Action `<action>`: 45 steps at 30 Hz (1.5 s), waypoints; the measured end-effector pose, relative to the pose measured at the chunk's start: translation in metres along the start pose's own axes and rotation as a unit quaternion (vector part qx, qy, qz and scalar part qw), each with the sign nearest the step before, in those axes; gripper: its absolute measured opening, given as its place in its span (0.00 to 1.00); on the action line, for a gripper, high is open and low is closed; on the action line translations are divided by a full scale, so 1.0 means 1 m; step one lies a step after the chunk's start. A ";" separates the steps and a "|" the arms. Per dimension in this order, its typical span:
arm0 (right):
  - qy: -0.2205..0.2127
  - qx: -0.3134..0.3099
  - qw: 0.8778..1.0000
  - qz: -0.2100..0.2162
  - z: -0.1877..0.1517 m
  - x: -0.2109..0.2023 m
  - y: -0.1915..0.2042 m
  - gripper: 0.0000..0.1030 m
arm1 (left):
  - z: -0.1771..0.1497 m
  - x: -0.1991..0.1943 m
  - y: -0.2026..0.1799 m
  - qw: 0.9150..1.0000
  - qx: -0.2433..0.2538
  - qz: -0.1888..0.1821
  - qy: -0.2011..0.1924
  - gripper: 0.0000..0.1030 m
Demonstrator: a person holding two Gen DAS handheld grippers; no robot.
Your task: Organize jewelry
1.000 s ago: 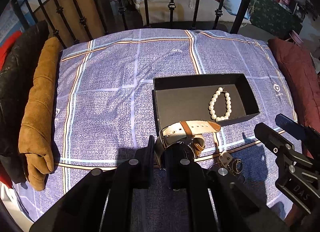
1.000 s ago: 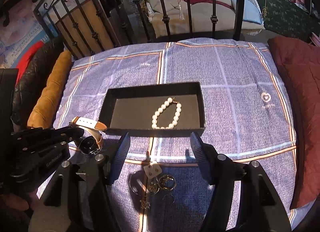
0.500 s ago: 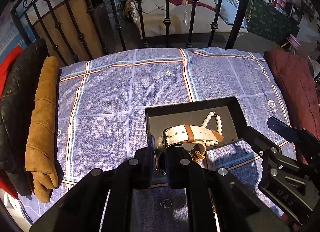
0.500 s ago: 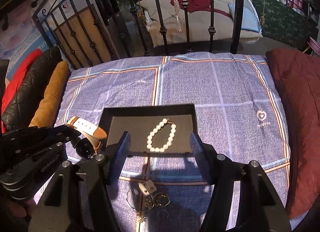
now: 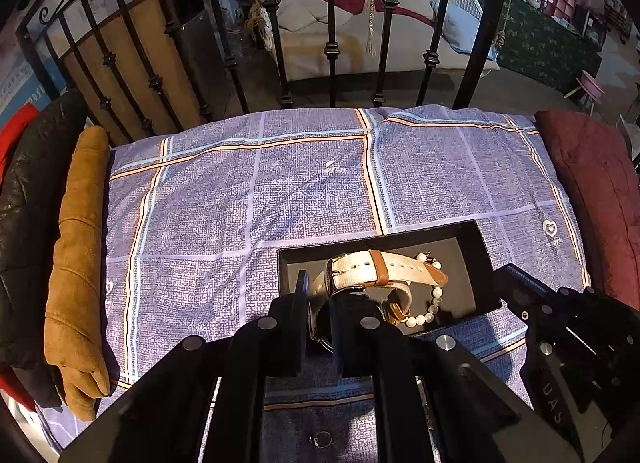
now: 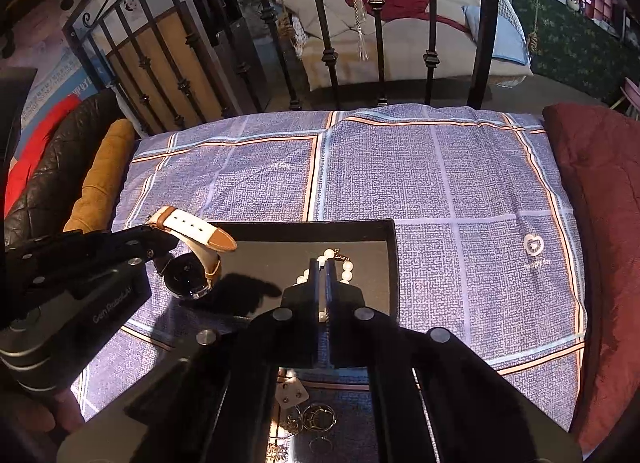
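Watch (image 5: 380,275), dark round face, white strap with tan trim, pinched in left tongs (image 5: 318,327); right tongs (image 6: 322,287) just snapped closed, empty.

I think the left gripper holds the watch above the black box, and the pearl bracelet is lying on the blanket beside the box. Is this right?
Not quite. The pearl bracelet lies inside the black box, not on the blanket beside it; the right wrist view shows this. The rest stands: the left gripper holds the watch above the box.
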State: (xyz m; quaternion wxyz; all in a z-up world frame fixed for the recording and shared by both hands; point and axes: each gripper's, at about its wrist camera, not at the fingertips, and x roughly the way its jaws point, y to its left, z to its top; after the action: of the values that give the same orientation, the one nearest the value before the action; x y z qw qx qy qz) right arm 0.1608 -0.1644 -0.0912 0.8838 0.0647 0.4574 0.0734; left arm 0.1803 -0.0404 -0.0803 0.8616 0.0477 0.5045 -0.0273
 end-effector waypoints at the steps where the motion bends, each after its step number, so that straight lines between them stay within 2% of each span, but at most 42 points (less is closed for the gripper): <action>1: 0.002 0.000 1.000 0.002 0.001 0.002 0.000 0.03 | 0.000 0.002 0.000 1.000 0.000 0.002 0.001 0.09; 6: 0.001 -0.002 1.000 0.007 0.008 0.007 0.000 0.03 | 0.003 0.010 -0.001 1.000 -0.005 0.007 0.005 0.10; 7: 0.000 -0.002 1.000 0.006 0.009 0.008 -0.001 0.03 | 0.004 0.011 -0.002 1.000 -0.002 0.008 0.005 0.11; 8: -0.001 -0.001 1.000 0.006 0.010 0.008 -0.002 0.04 | 0.004 0.011 -0.002 1.000 -0.002 0.008 0.003 0.17; 10: -0.002 -0.003 1.000 0.006 0.012 0.009 -0.002 0.04 | 0.007 0.012 -0.002 1.000 -0.005 0.016 -0.002 0.42; 11: -0.002 -0.003 1.000 0.006 0.013 0.010 -0.002 0.03 | 0.008 0.011 -0.003 1.000 -0.006 0.022 -0.006 0.66; 12: -0.002 -0.004 1.000 0.007 0.014 0.010 -0.003 0.04 | 0.010 0.010 -0.003 1.000 -0.006 0.027 -0.010 0.84; 14: 0.003 -0.005 1.000 0.007 0.016 0.012 -0.003 0.04 | 0.012 0.007 -0.004 0.999 -0.006 0.030 -0.022 0.85; 17: 0.004 -0.005 1.000 0.006 0.016 0.013 -0.004 0.04 | 0.014 0.007 -0.003 0.999 -0.006 0.036 -0.017 0.85; 19: 0.005 -0.005 1.000 0.006 0.016 0.012 -0.005 0.10 | 0.013 0.007 -0.002 0.999 -0.008 0.039 -0.014 0.85; 21: 0.006 -0.005 1.000 0.007 0.016 0.011 -0.006 0.26 | 0.011 0.004 0.003 0.999 -0.013 0.051 -0.011 0.86; 23: 0.005 -0.006 1.000 0.008 0.013 0.007 -0.007 0.58 | 0.005 0.000 0.013 0.998 -0.021 0.057 -0.007 0.90; 24: 0.003 -0.007 1.000 0.008 0.011 0.004 -0.008 0.64 | 0.001 -0.003 0.020 0.998 -0.027 0.056 -0.003 0.94; 27: 0.001 -0.013 1.000 0.010 -0.001 -0.007 -0.009 0.66 | -0.015 -0.007 0.037 0.998 -0.033 0.055 0.014 0.94; 33: 0.041 0.001 0.999 0.010 -0.047 -0.017 -0.016 0.66 | -0.067 0.000 0.056 0.996 -0.038 0.056 0.065 0.94; 40: 0.092 0.011 0.996 0.000 -0.101 -0.004 -0.016 0.64 | -0.114 0.021 0.039 0.994 -0.034 0.021 0.101 0.94; 45: 0.101 0.008 0.995 -0.002 -0.116 0.003 -0.014 0.64 | -0.129 0.040 0.027 0.992 -0.027 -0.003 0.124 0.94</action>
State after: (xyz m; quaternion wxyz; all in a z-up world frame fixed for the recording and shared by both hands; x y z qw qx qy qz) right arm 0.0688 -0.1723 -0.1622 0.8329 0.0630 0.5448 0.0744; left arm 0.0906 0.0007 -0.1763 0.7936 0.0255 0.6078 -0.0099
